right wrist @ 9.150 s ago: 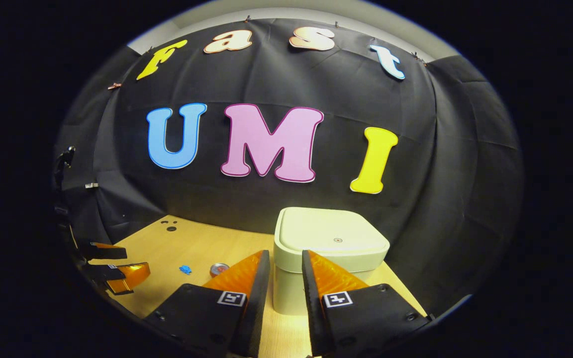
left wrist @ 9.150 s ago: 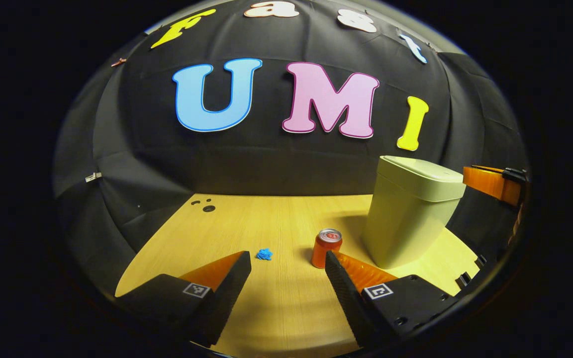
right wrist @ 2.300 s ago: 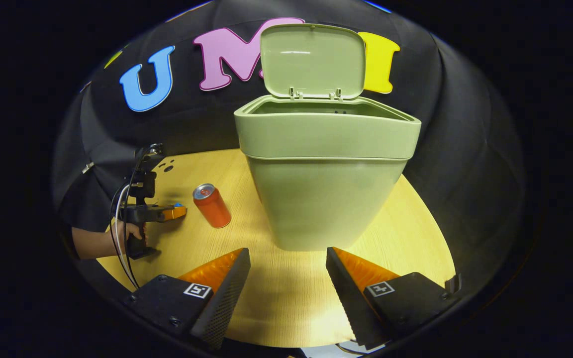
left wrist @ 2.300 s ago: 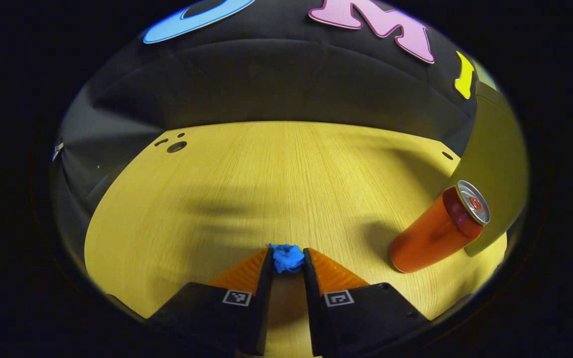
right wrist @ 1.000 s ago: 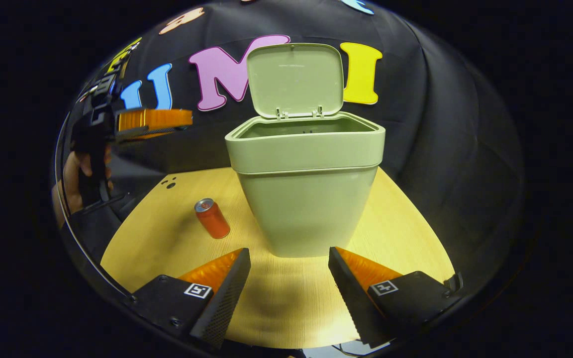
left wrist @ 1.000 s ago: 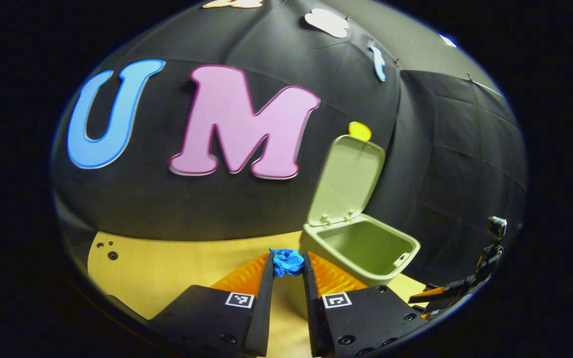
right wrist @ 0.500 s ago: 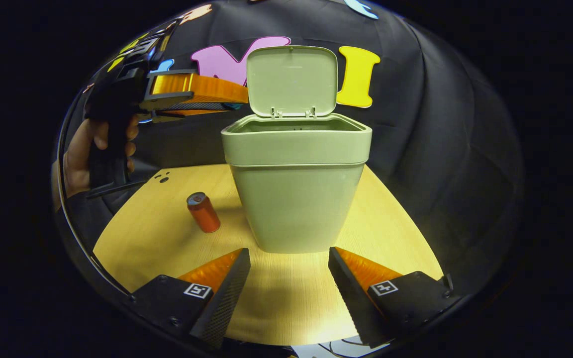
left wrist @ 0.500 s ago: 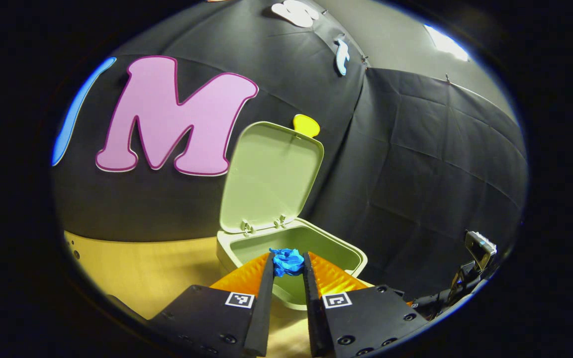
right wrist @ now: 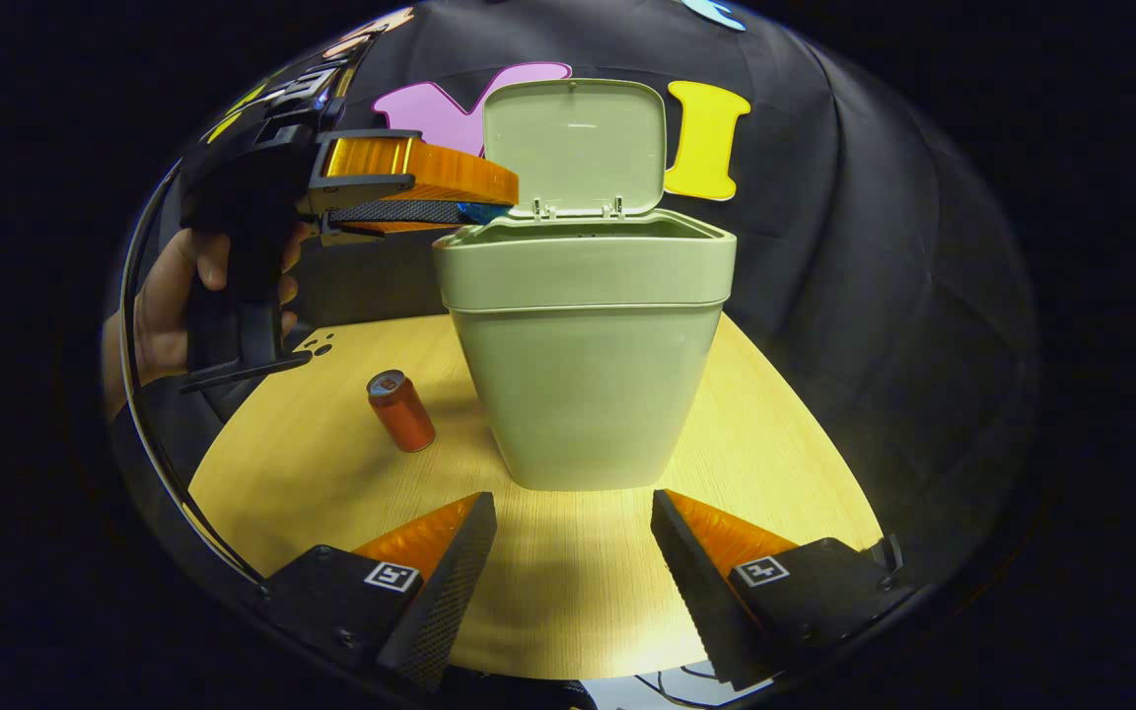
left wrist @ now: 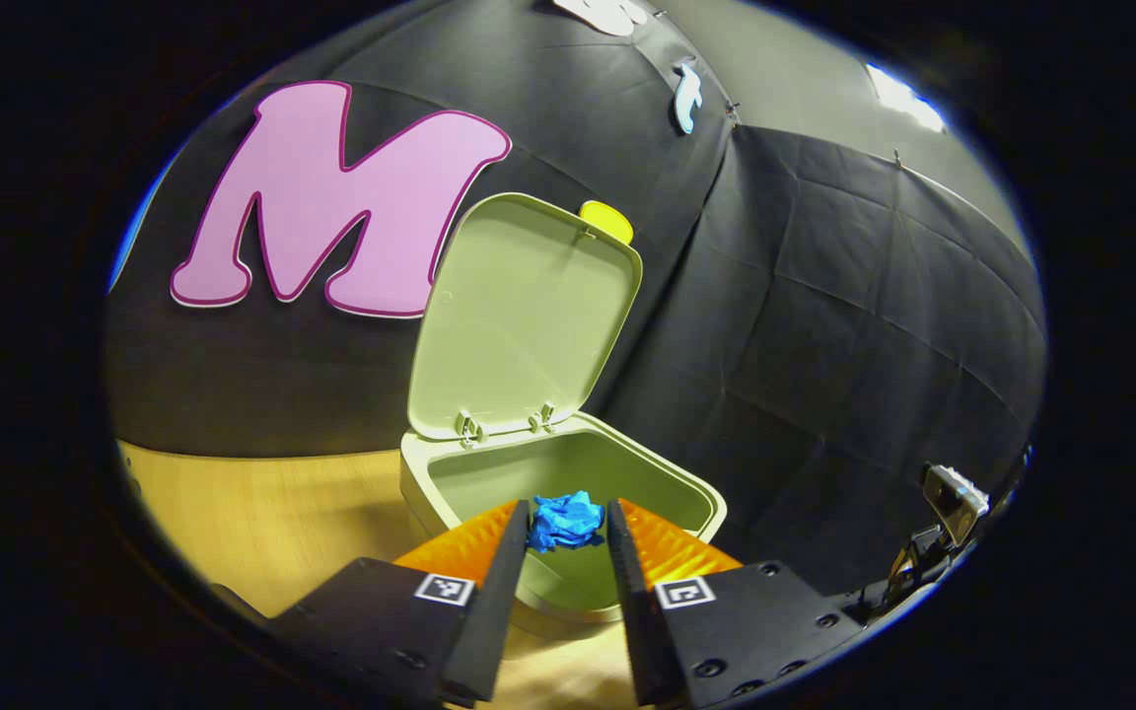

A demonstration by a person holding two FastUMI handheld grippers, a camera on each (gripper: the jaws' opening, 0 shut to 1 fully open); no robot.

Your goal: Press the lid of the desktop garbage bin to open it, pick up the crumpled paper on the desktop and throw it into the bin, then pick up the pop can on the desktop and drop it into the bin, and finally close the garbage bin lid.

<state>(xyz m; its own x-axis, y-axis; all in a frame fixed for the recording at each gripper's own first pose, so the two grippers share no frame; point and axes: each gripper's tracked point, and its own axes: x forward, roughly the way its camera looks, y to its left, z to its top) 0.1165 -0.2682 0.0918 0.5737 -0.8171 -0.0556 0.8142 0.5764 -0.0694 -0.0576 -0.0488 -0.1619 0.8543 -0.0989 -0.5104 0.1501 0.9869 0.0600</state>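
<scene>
The left gripper (left wrist: 568, 518) was clamped on the blue crumpled paper (left wrist: 565, 521), holding it above the open mouth of the green garbage bin (left wrist: 686, 498), whose lid (left wrist: 519, 316) stood upright. The right gripper (right wrist: 573, 513) hung low in front of the bin with its fingers spread wide and nothing between them. The pop can (right wrist: 400, 411) stood on the wooden desktop (right wrist: 795, 463), just left of the bin.

bin (right wrist: 583, 394): 1 (lid up) | crumpled paper (left wrist: 565, 520): 1 | pop can (right wrist: 400, 411): 1
</scene>
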